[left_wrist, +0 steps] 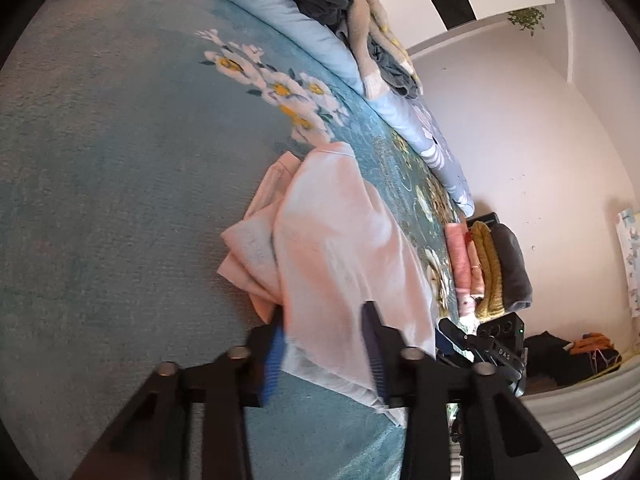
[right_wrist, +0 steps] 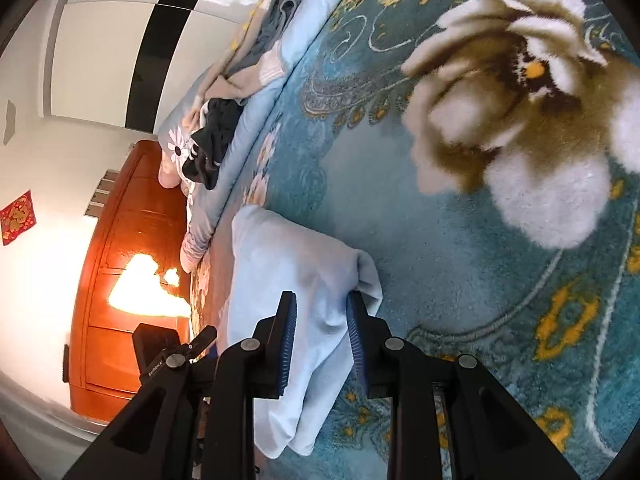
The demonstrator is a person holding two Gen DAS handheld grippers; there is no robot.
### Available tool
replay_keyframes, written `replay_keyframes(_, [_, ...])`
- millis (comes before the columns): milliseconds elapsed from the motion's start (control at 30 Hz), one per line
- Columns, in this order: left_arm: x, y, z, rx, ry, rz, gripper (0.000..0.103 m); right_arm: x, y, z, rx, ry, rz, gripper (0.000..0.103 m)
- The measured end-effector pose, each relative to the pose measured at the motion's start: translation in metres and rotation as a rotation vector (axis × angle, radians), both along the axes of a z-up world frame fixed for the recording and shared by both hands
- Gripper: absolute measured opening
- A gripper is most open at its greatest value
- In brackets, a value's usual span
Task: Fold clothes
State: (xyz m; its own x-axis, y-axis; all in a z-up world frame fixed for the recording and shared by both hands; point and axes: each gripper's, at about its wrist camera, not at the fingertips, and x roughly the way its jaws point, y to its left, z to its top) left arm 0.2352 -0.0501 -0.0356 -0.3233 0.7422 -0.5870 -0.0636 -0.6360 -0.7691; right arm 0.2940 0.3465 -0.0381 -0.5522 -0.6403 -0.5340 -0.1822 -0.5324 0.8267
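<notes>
A teal blanket (left_wrist: pixel 120 200) with white and yellow flowers covers the bed and fills most of both views. Along its far side runs a pale blue quilt (left_wrist: pixel 280 12), and on that lies a loose heap of clothes (left_wrist: pixel 344 4) in dark grey, beige and blue. In the right wrist view a wooden cabinet (right_wrist: pixel 120 280) stands past the bed's edge against a white wall (right_wrist: pixel 40 140), with a bright patch of light on its front.

A folded stack (left_wrist: pixel 488 268) of pink, mustard and dark grey pieces sits at the blanket's far edge in the left wrist view, well apart from the heap.

The garment (left_wrist: pixel 344 248) being worked lies on the blanket, partly folded over itself. It reads pale pink in the left wrist view and pale blue-white in the right, so its true colour is unclear. One end bunches into creased layers at its left in the left view.

The left gripper (left_wrist: pixel 324 344) has its jaws narrowed around the garment's near edge, cloth running between the blue pads; the pads appear to press it. The right gripper (right_wrist: pixel 320 336) stands the same way, its narrow jaws closed on a fold of the garment, which drapes down between and below the fingers (right_wrist: pixel 288 340).
</notes>
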Motion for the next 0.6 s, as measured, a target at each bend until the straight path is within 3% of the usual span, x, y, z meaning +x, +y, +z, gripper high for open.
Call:
replay_keyframes(200, [0.002, -0.010, -0.003, 0.039, -0.004, 0.028, 0.013, 0.001, 0.008, -0.004, -0.032, -0.009, -0.055, 0.026])
replay_keyframes(600, [0.003, -0.019, -0.017, 0.073, -0.049, 0.059, 0.012, 0.002, 0.013, -0.009, -0.086, -0.008, -0.092, 0.026])
